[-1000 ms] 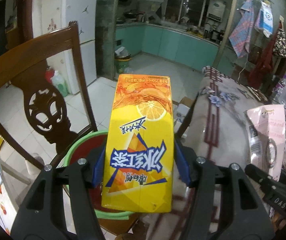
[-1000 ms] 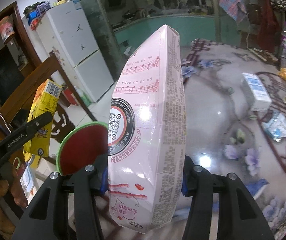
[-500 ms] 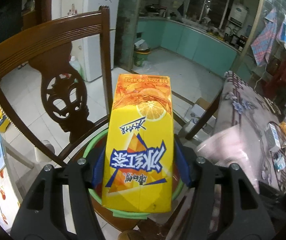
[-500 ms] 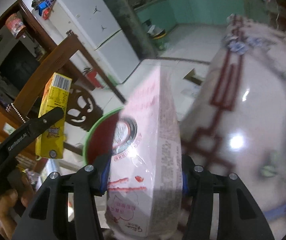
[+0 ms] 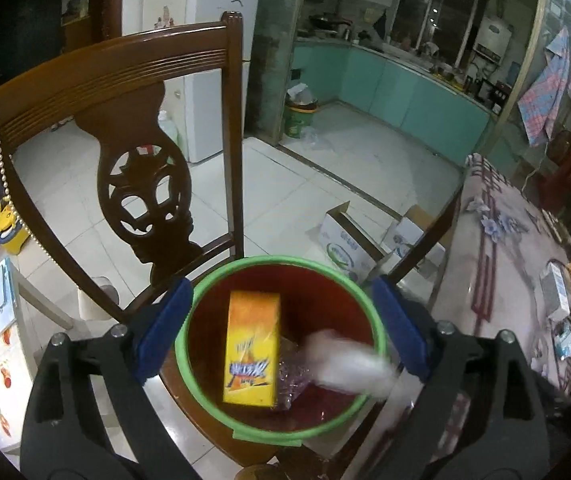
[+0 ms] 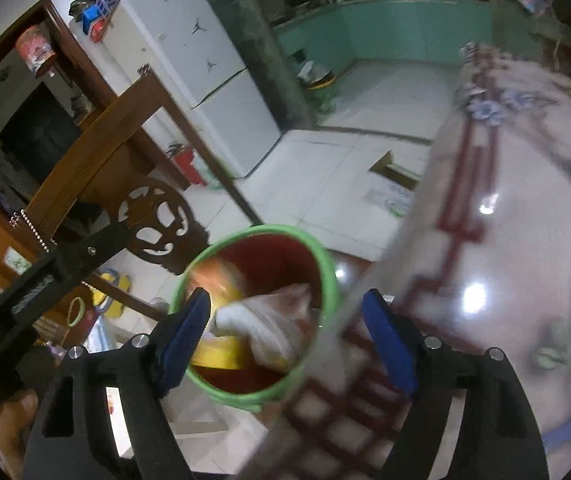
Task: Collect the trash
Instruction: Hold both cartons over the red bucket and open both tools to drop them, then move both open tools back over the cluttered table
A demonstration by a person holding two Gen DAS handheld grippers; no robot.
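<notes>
So the biggest thing here is the dining table with the glossy floral-and-red-lattice cover (image 5: 501,248), running down the right side of both wrist views, pretty smeared in the right one. Next is the dark carved wooden chair (image 5: 141,152) with the cut-out back, and sitting on its seat is the red plastic bin with a green rim (image 5: 377,332). That bin is where the trash is.

Inside the bin, the yellow-orange iced-tea drink carton (image 5: 251,354) lies against the left half, printed face up, clear of any pads. Just right of it is the pale pink snack pouch (image 5: 349,364), a blurry white-pink smear crossing the bin's right rim, so I can't tell if it has settled. In the right view it's the crinkly pale thing (image 6: 273,320) on top of the yellow carton (image 6: 217,350).

The left gripper (image 5: 281,334) hangs right over the bin with its jaws opening, blue pads spread wide on either side of the rim, nothing between them. The right gripper (image 6: 285,336) is the same deal: jaws opening, pads apart, no grip on the pouch below.

A hand (image 6: 9,436) shows at the lower left of the right view, holding the other tool's black frame.
</notes>
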